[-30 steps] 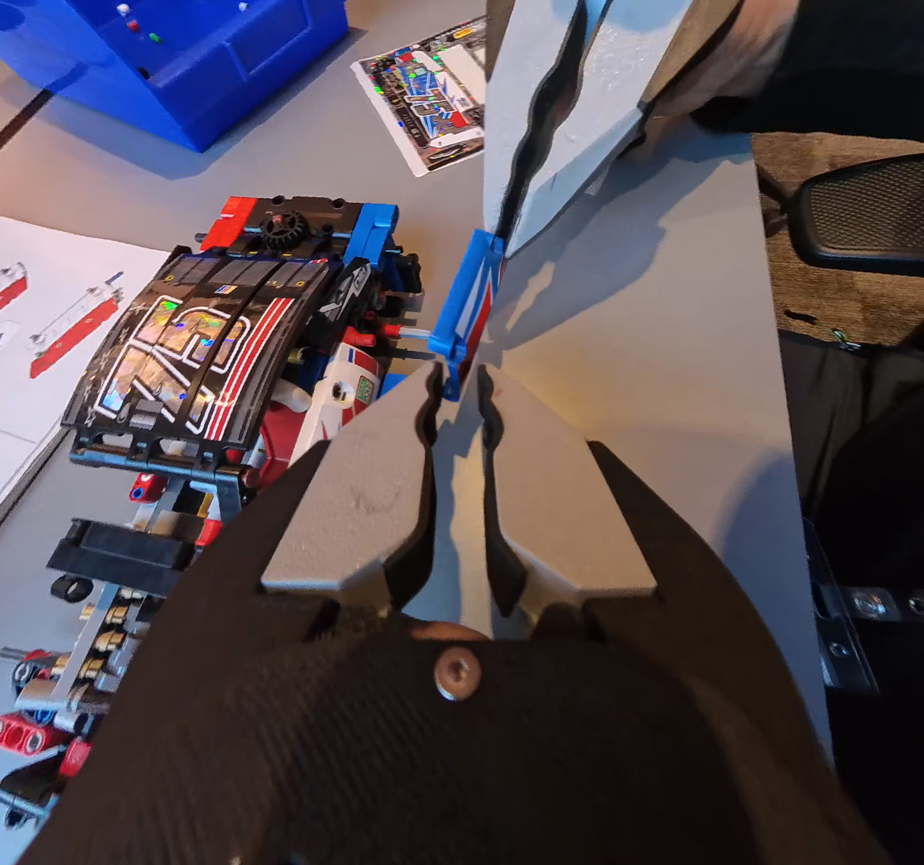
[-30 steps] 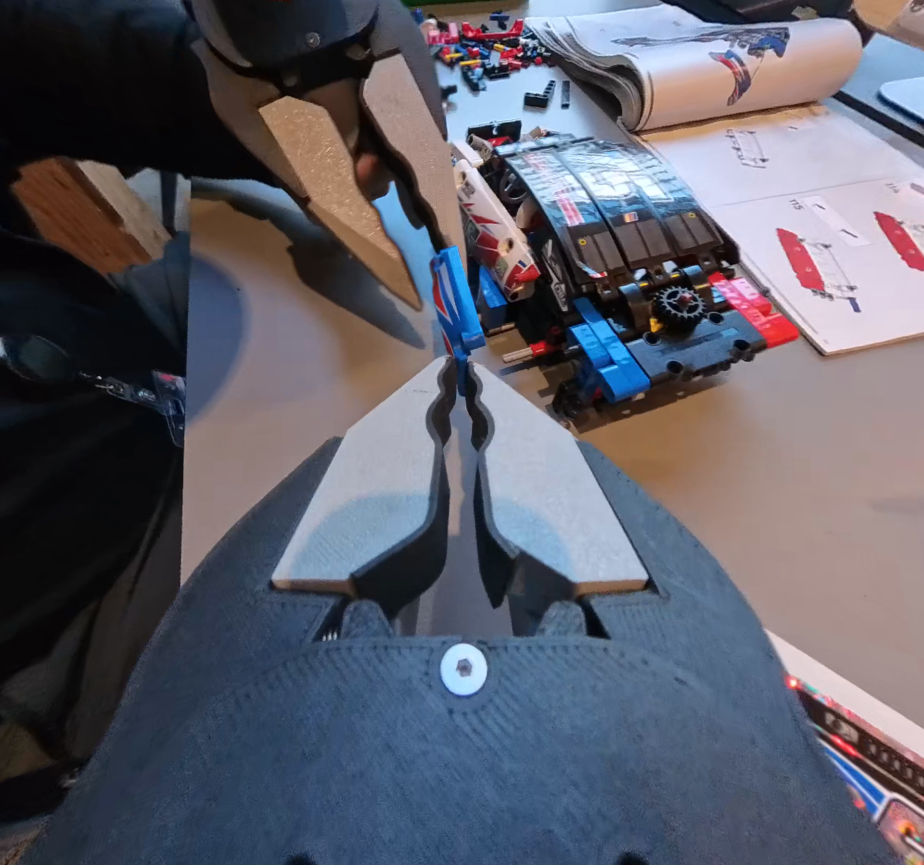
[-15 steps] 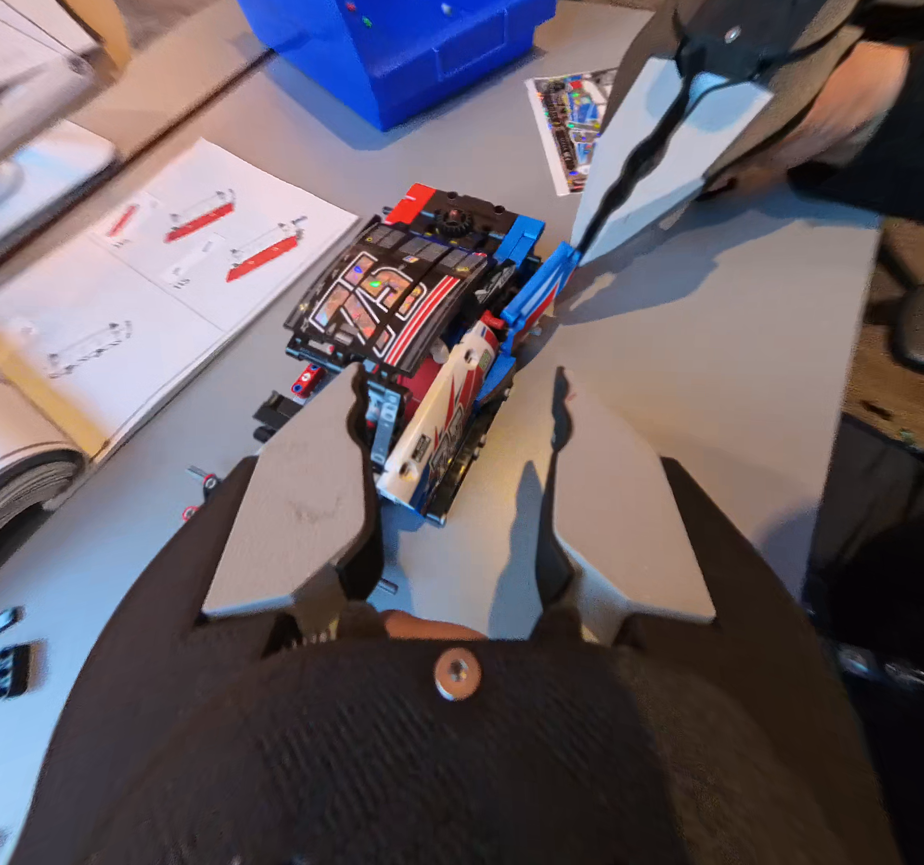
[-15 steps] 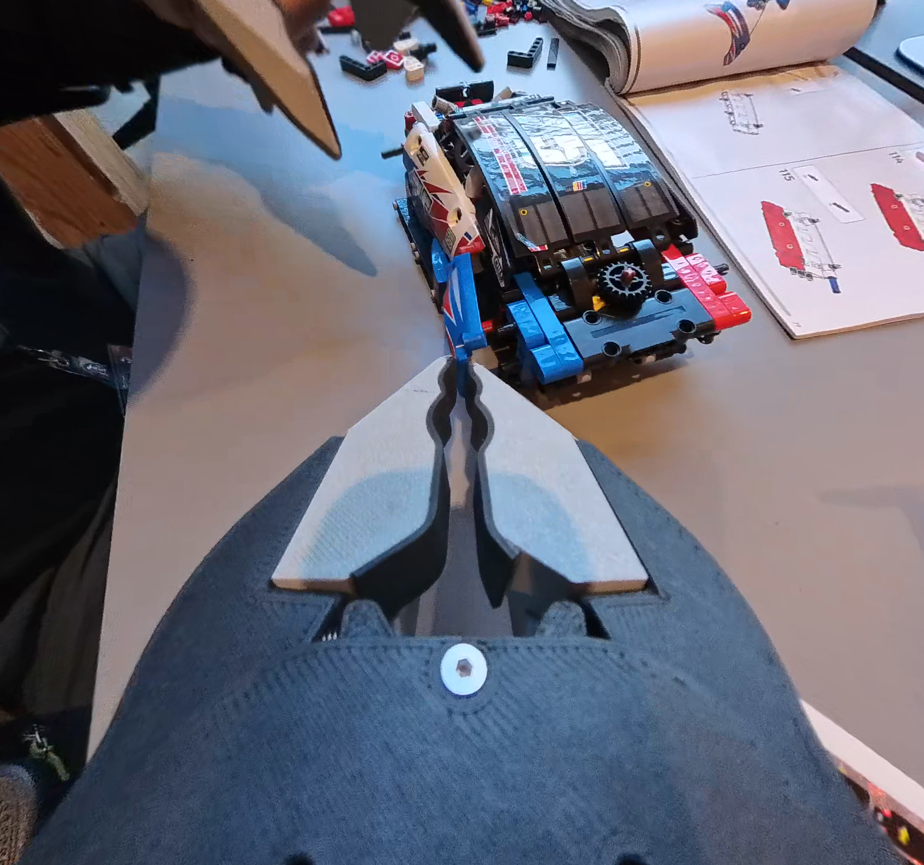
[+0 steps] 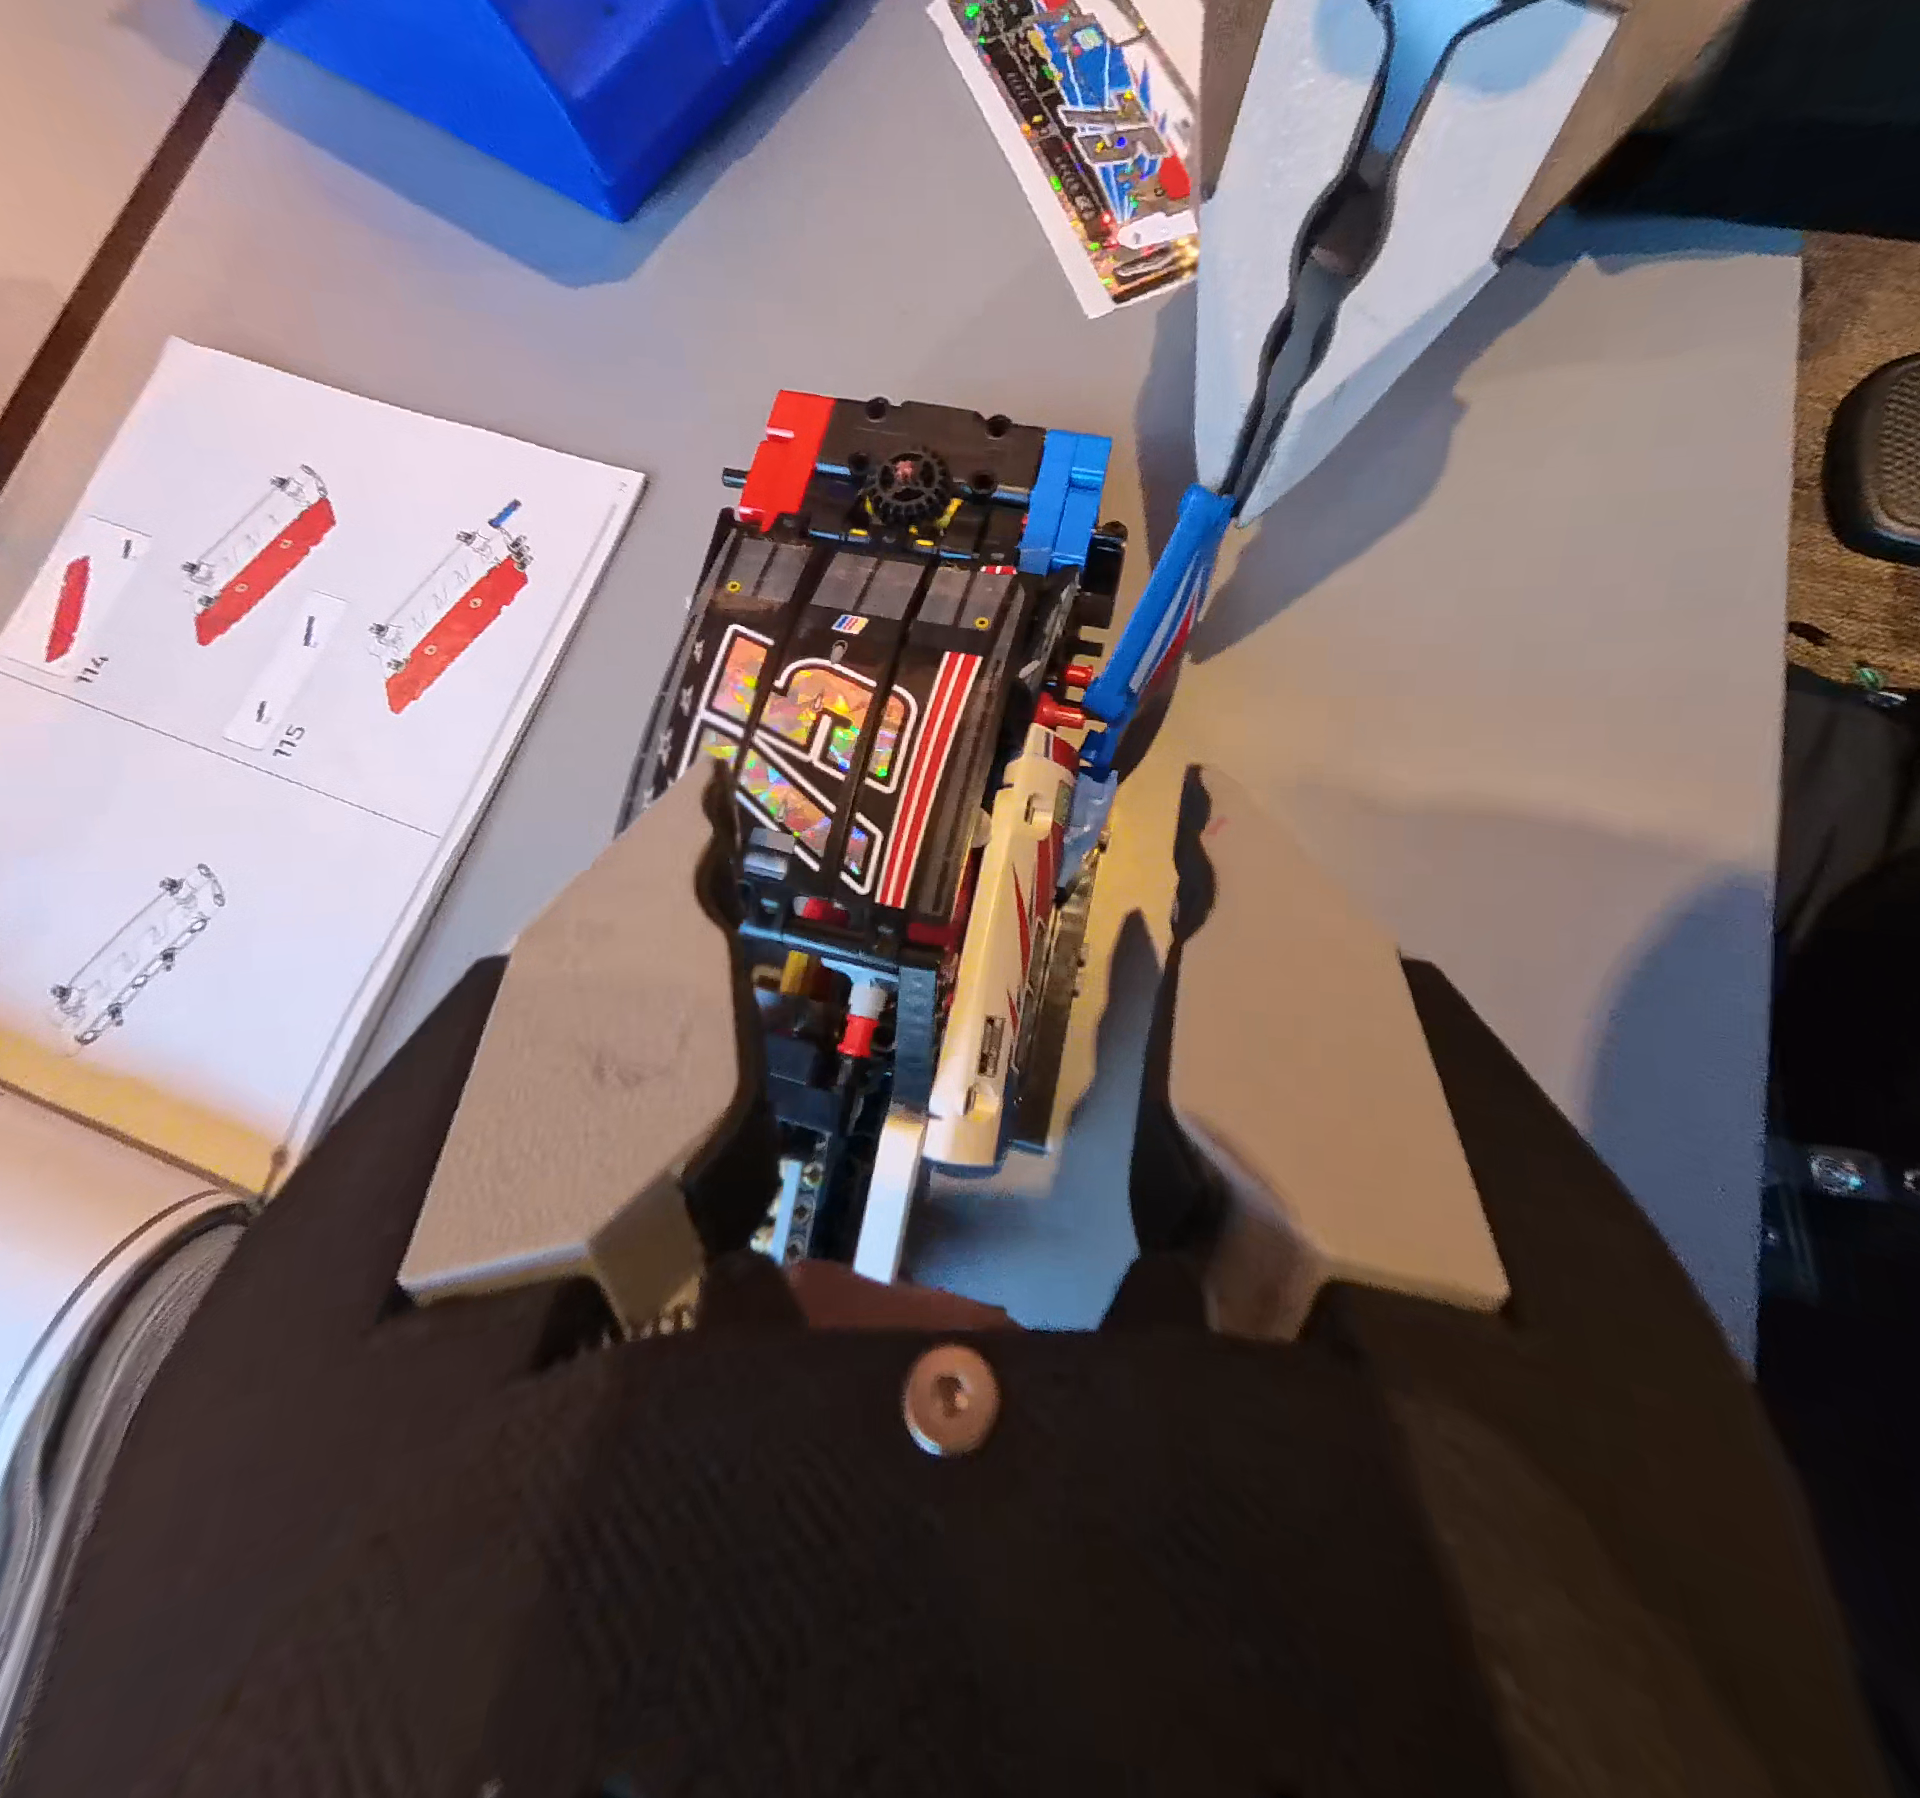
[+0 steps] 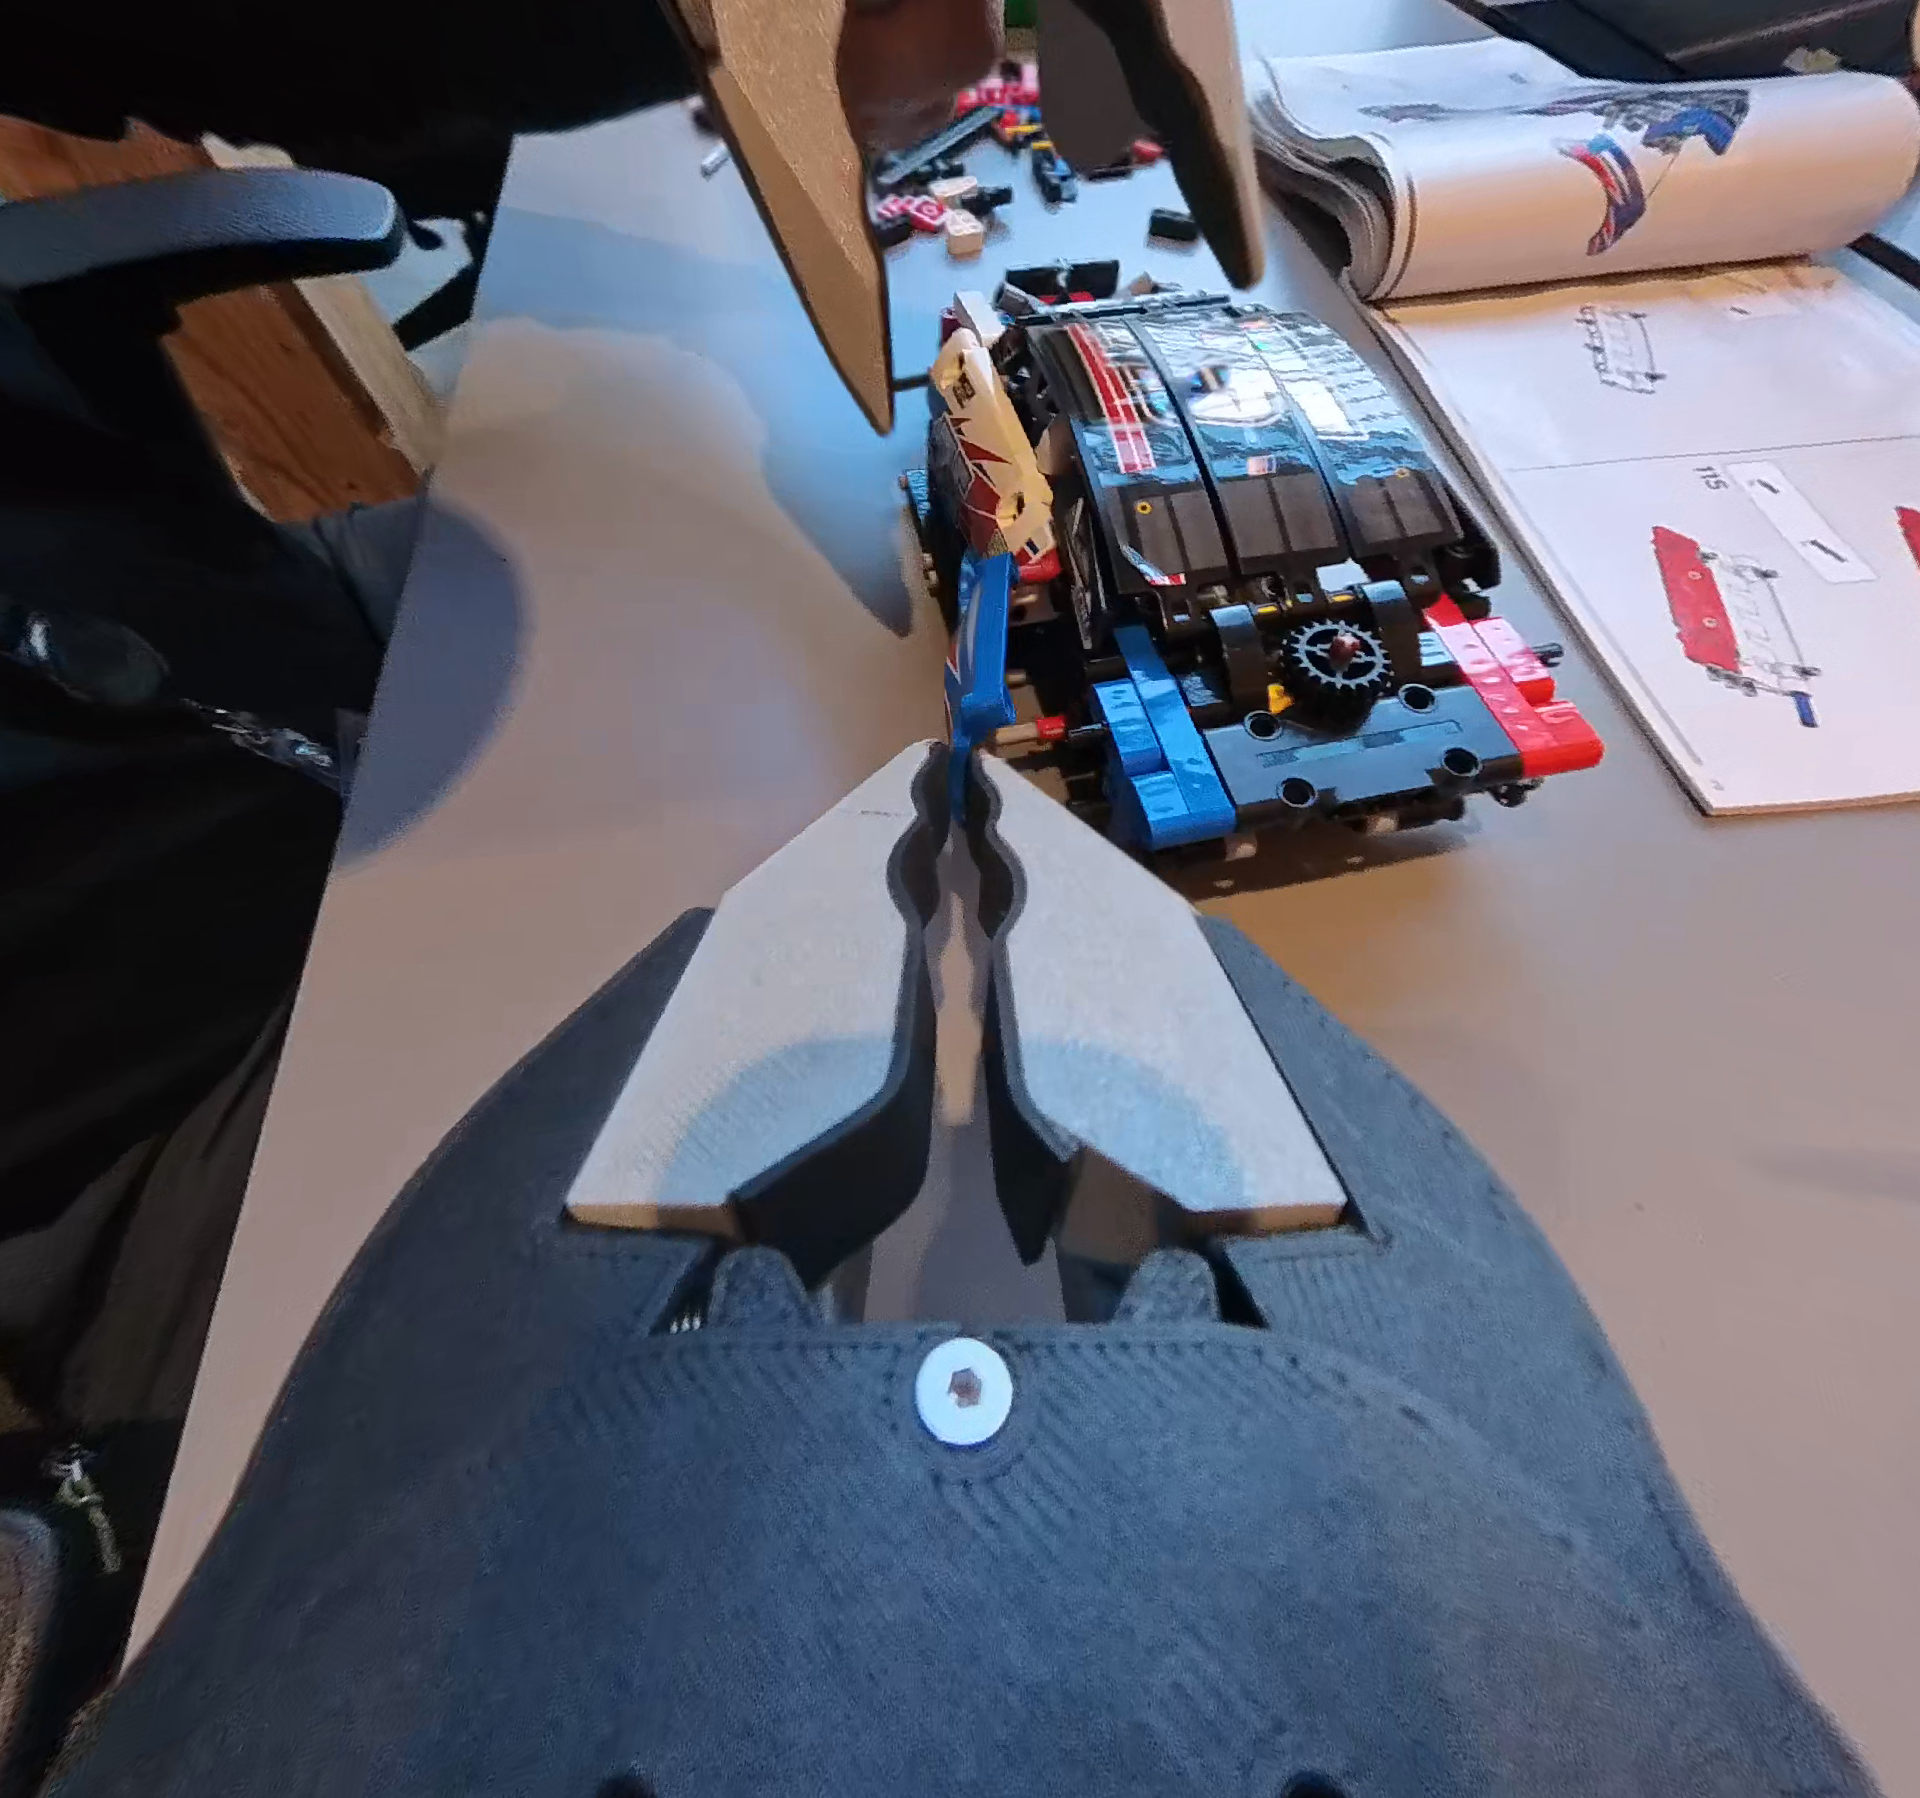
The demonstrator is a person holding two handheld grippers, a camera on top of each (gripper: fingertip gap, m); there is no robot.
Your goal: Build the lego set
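Note:
The lego car [image 5: 862, 709], with a black roof, a white side panel and a blue and red rear, lies on the grey table [image 5: 1455, 813]. My right gripper [image 6: 961, 761] is shut on the near end of a blue side panel [image 6: 982, 647]. The panel's far end meets the car's side by the white panel. In the left wrist view the right gripper [image 5: 1231, 501] and the blue panel [image 5: 1153, 626] show at upper right. My left gripper [image 5: 956, 792] is open and empty, its fingers spread over the car's front half. It hangs above the car in the right wrist view [image 6: 1060, 346].
An open instruction booklet [image 5: 260, 709] lies left of the car and also shows in the right wrist view [image 6: 1714, 501]. A blue bin [image 5: 520, 3] and a sticker sheet [image 5: 1081, 107] lie beyond. Loose pieces [image 6: 966, 200] are scattered behind the car. The table edge [image 5: 1782, 813] runs close on the right.
My left gripper let go of the blue panel, opened wide and moved back over the car. My right gripper kept the panel and brought it against the car's side.

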